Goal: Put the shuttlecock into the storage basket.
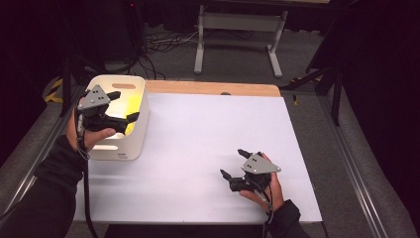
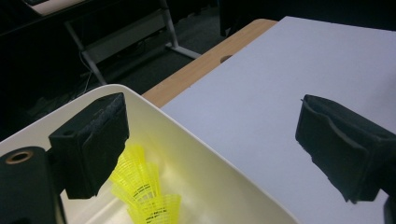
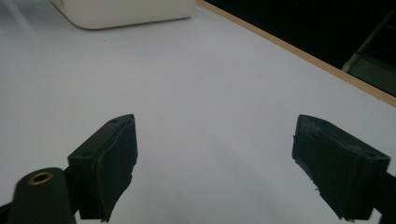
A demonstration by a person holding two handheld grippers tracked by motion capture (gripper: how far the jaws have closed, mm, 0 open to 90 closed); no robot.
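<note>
- Left hand-held gripper (image 1: 121, 105): hanging over the open top of the white bin (image 1: 140, 130), jaws spread wide and gripping nothing.
- Yellow shuttlecock (image 2: 140, 189): lying on the bin floor, directly below and just behind this hand-held gripper's near jaw, apart from both pads.
- Step in hand, as judged: placing the shuttlecock in the bin looks done; the hand-held gripper is now needing to clear out.
- Doing it well: lifting straight up before swinging sideways, since the far jaw is sitting past the bin wall and the near jaw inside it; a sideways drag is likely to nudge the light bin.
- Right hand-held gripper (image 1: 233, 163): hovering low over the white counter (image 1: 198, 148), well apart from the bin, jaws wide apart and empty.
- Counter ahead of the right hand-held gripper: bare white surface up to the bin.
</note>
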